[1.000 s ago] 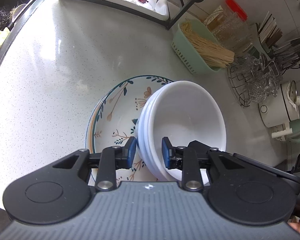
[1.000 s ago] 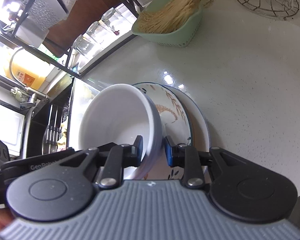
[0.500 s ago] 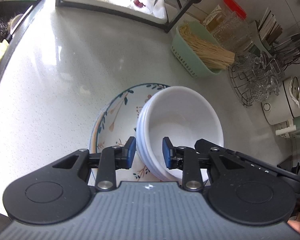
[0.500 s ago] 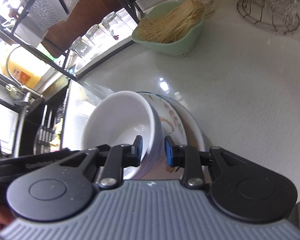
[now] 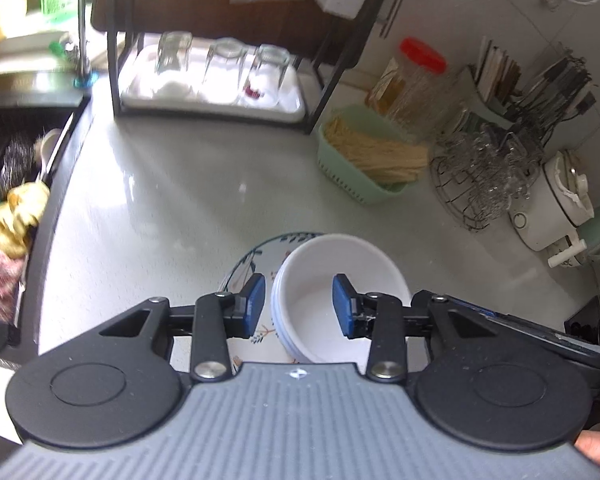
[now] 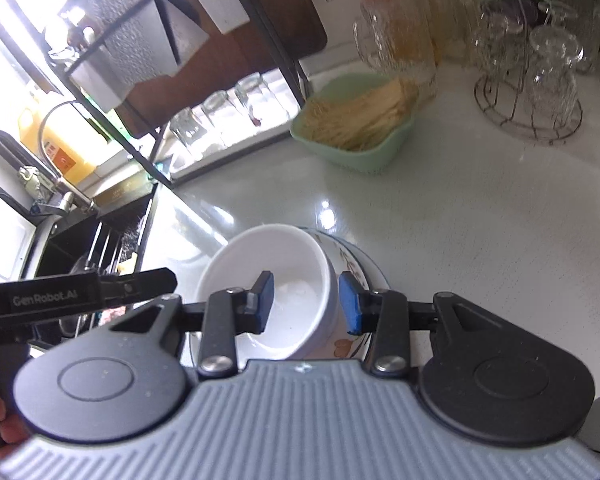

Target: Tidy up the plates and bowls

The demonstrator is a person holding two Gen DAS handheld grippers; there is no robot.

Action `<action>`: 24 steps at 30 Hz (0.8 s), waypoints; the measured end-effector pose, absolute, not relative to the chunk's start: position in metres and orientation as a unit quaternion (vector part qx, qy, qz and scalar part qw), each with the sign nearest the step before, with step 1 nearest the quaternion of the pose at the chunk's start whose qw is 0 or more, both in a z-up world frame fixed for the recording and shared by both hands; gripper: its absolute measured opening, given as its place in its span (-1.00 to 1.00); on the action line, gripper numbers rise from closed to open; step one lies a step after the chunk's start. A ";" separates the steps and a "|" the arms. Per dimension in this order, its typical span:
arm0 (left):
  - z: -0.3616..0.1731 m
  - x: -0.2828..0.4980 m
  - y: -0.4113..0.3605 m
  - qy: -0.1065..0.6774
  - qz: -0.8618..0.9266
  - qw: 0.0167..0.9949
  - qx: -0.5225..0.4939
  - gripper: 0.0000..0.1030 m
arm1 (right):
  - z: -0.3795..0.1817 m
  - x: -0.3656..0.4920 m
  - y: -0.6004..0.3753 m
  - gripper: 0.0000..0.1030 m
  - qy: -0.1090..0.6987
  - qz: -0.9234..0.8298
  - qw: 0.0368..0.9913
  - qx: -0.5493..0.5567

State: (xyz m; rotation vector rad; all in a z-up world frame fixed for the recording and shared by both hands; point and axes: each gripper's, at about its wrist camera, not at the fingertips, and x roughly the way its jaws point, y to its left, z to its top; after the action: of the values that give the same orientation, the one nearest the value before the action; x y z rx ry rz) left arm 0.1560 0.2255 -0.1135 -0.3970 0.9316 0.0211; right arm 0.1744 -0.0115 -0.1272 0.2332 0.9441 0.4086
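Left gripper spread wide, straddling near rim of white bowl stack, no pinch. Right gripper spread, same. Stack sits in floral plate on counter, plate at 9 o'clock.

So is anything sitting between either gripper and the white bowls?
Nothing visible. The left gripper and right gripper each straddle the rim of the white bowls, jaws open on either side of it, above the floral dish.
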 end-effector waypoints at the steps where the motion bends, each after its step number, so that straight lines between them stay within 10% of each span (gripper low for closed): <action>1: -0.106 0.153 0.224 0.439 0.008 0.880 -0.183 -0.12 | -0.122 0.171 -0.012 -0.22 0.444 0.194 0.868 0.111; 4: -0.085 0.145 0.221 0.420 0.004 0.893 -0.158 0.09 | -0.106 0.163 -0.016 -0.20 0.422 0.195 0.879 0.106; 8: -0.056 0.126 0.218 0.391 0.015 0.910 -0.137 0.58 | -0.083 0.148 -0.024 0.78 0.381 0.201 0.897 0.096; 24: 0.008 0.032 0.152 0.330 0.077 0.936 -0.094 0.88 | -0.021 0.078 -0.088 0.78 0.249 0.227 0.938 0.086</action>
State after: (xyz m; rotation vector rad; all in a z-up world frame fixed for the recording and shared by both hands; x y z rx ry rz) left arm 0.0322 0.1520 0.0079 -0.1911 0.6748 0.1570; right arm 0.0776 -0.0877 -0.0206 0.1761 0.5076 0.4633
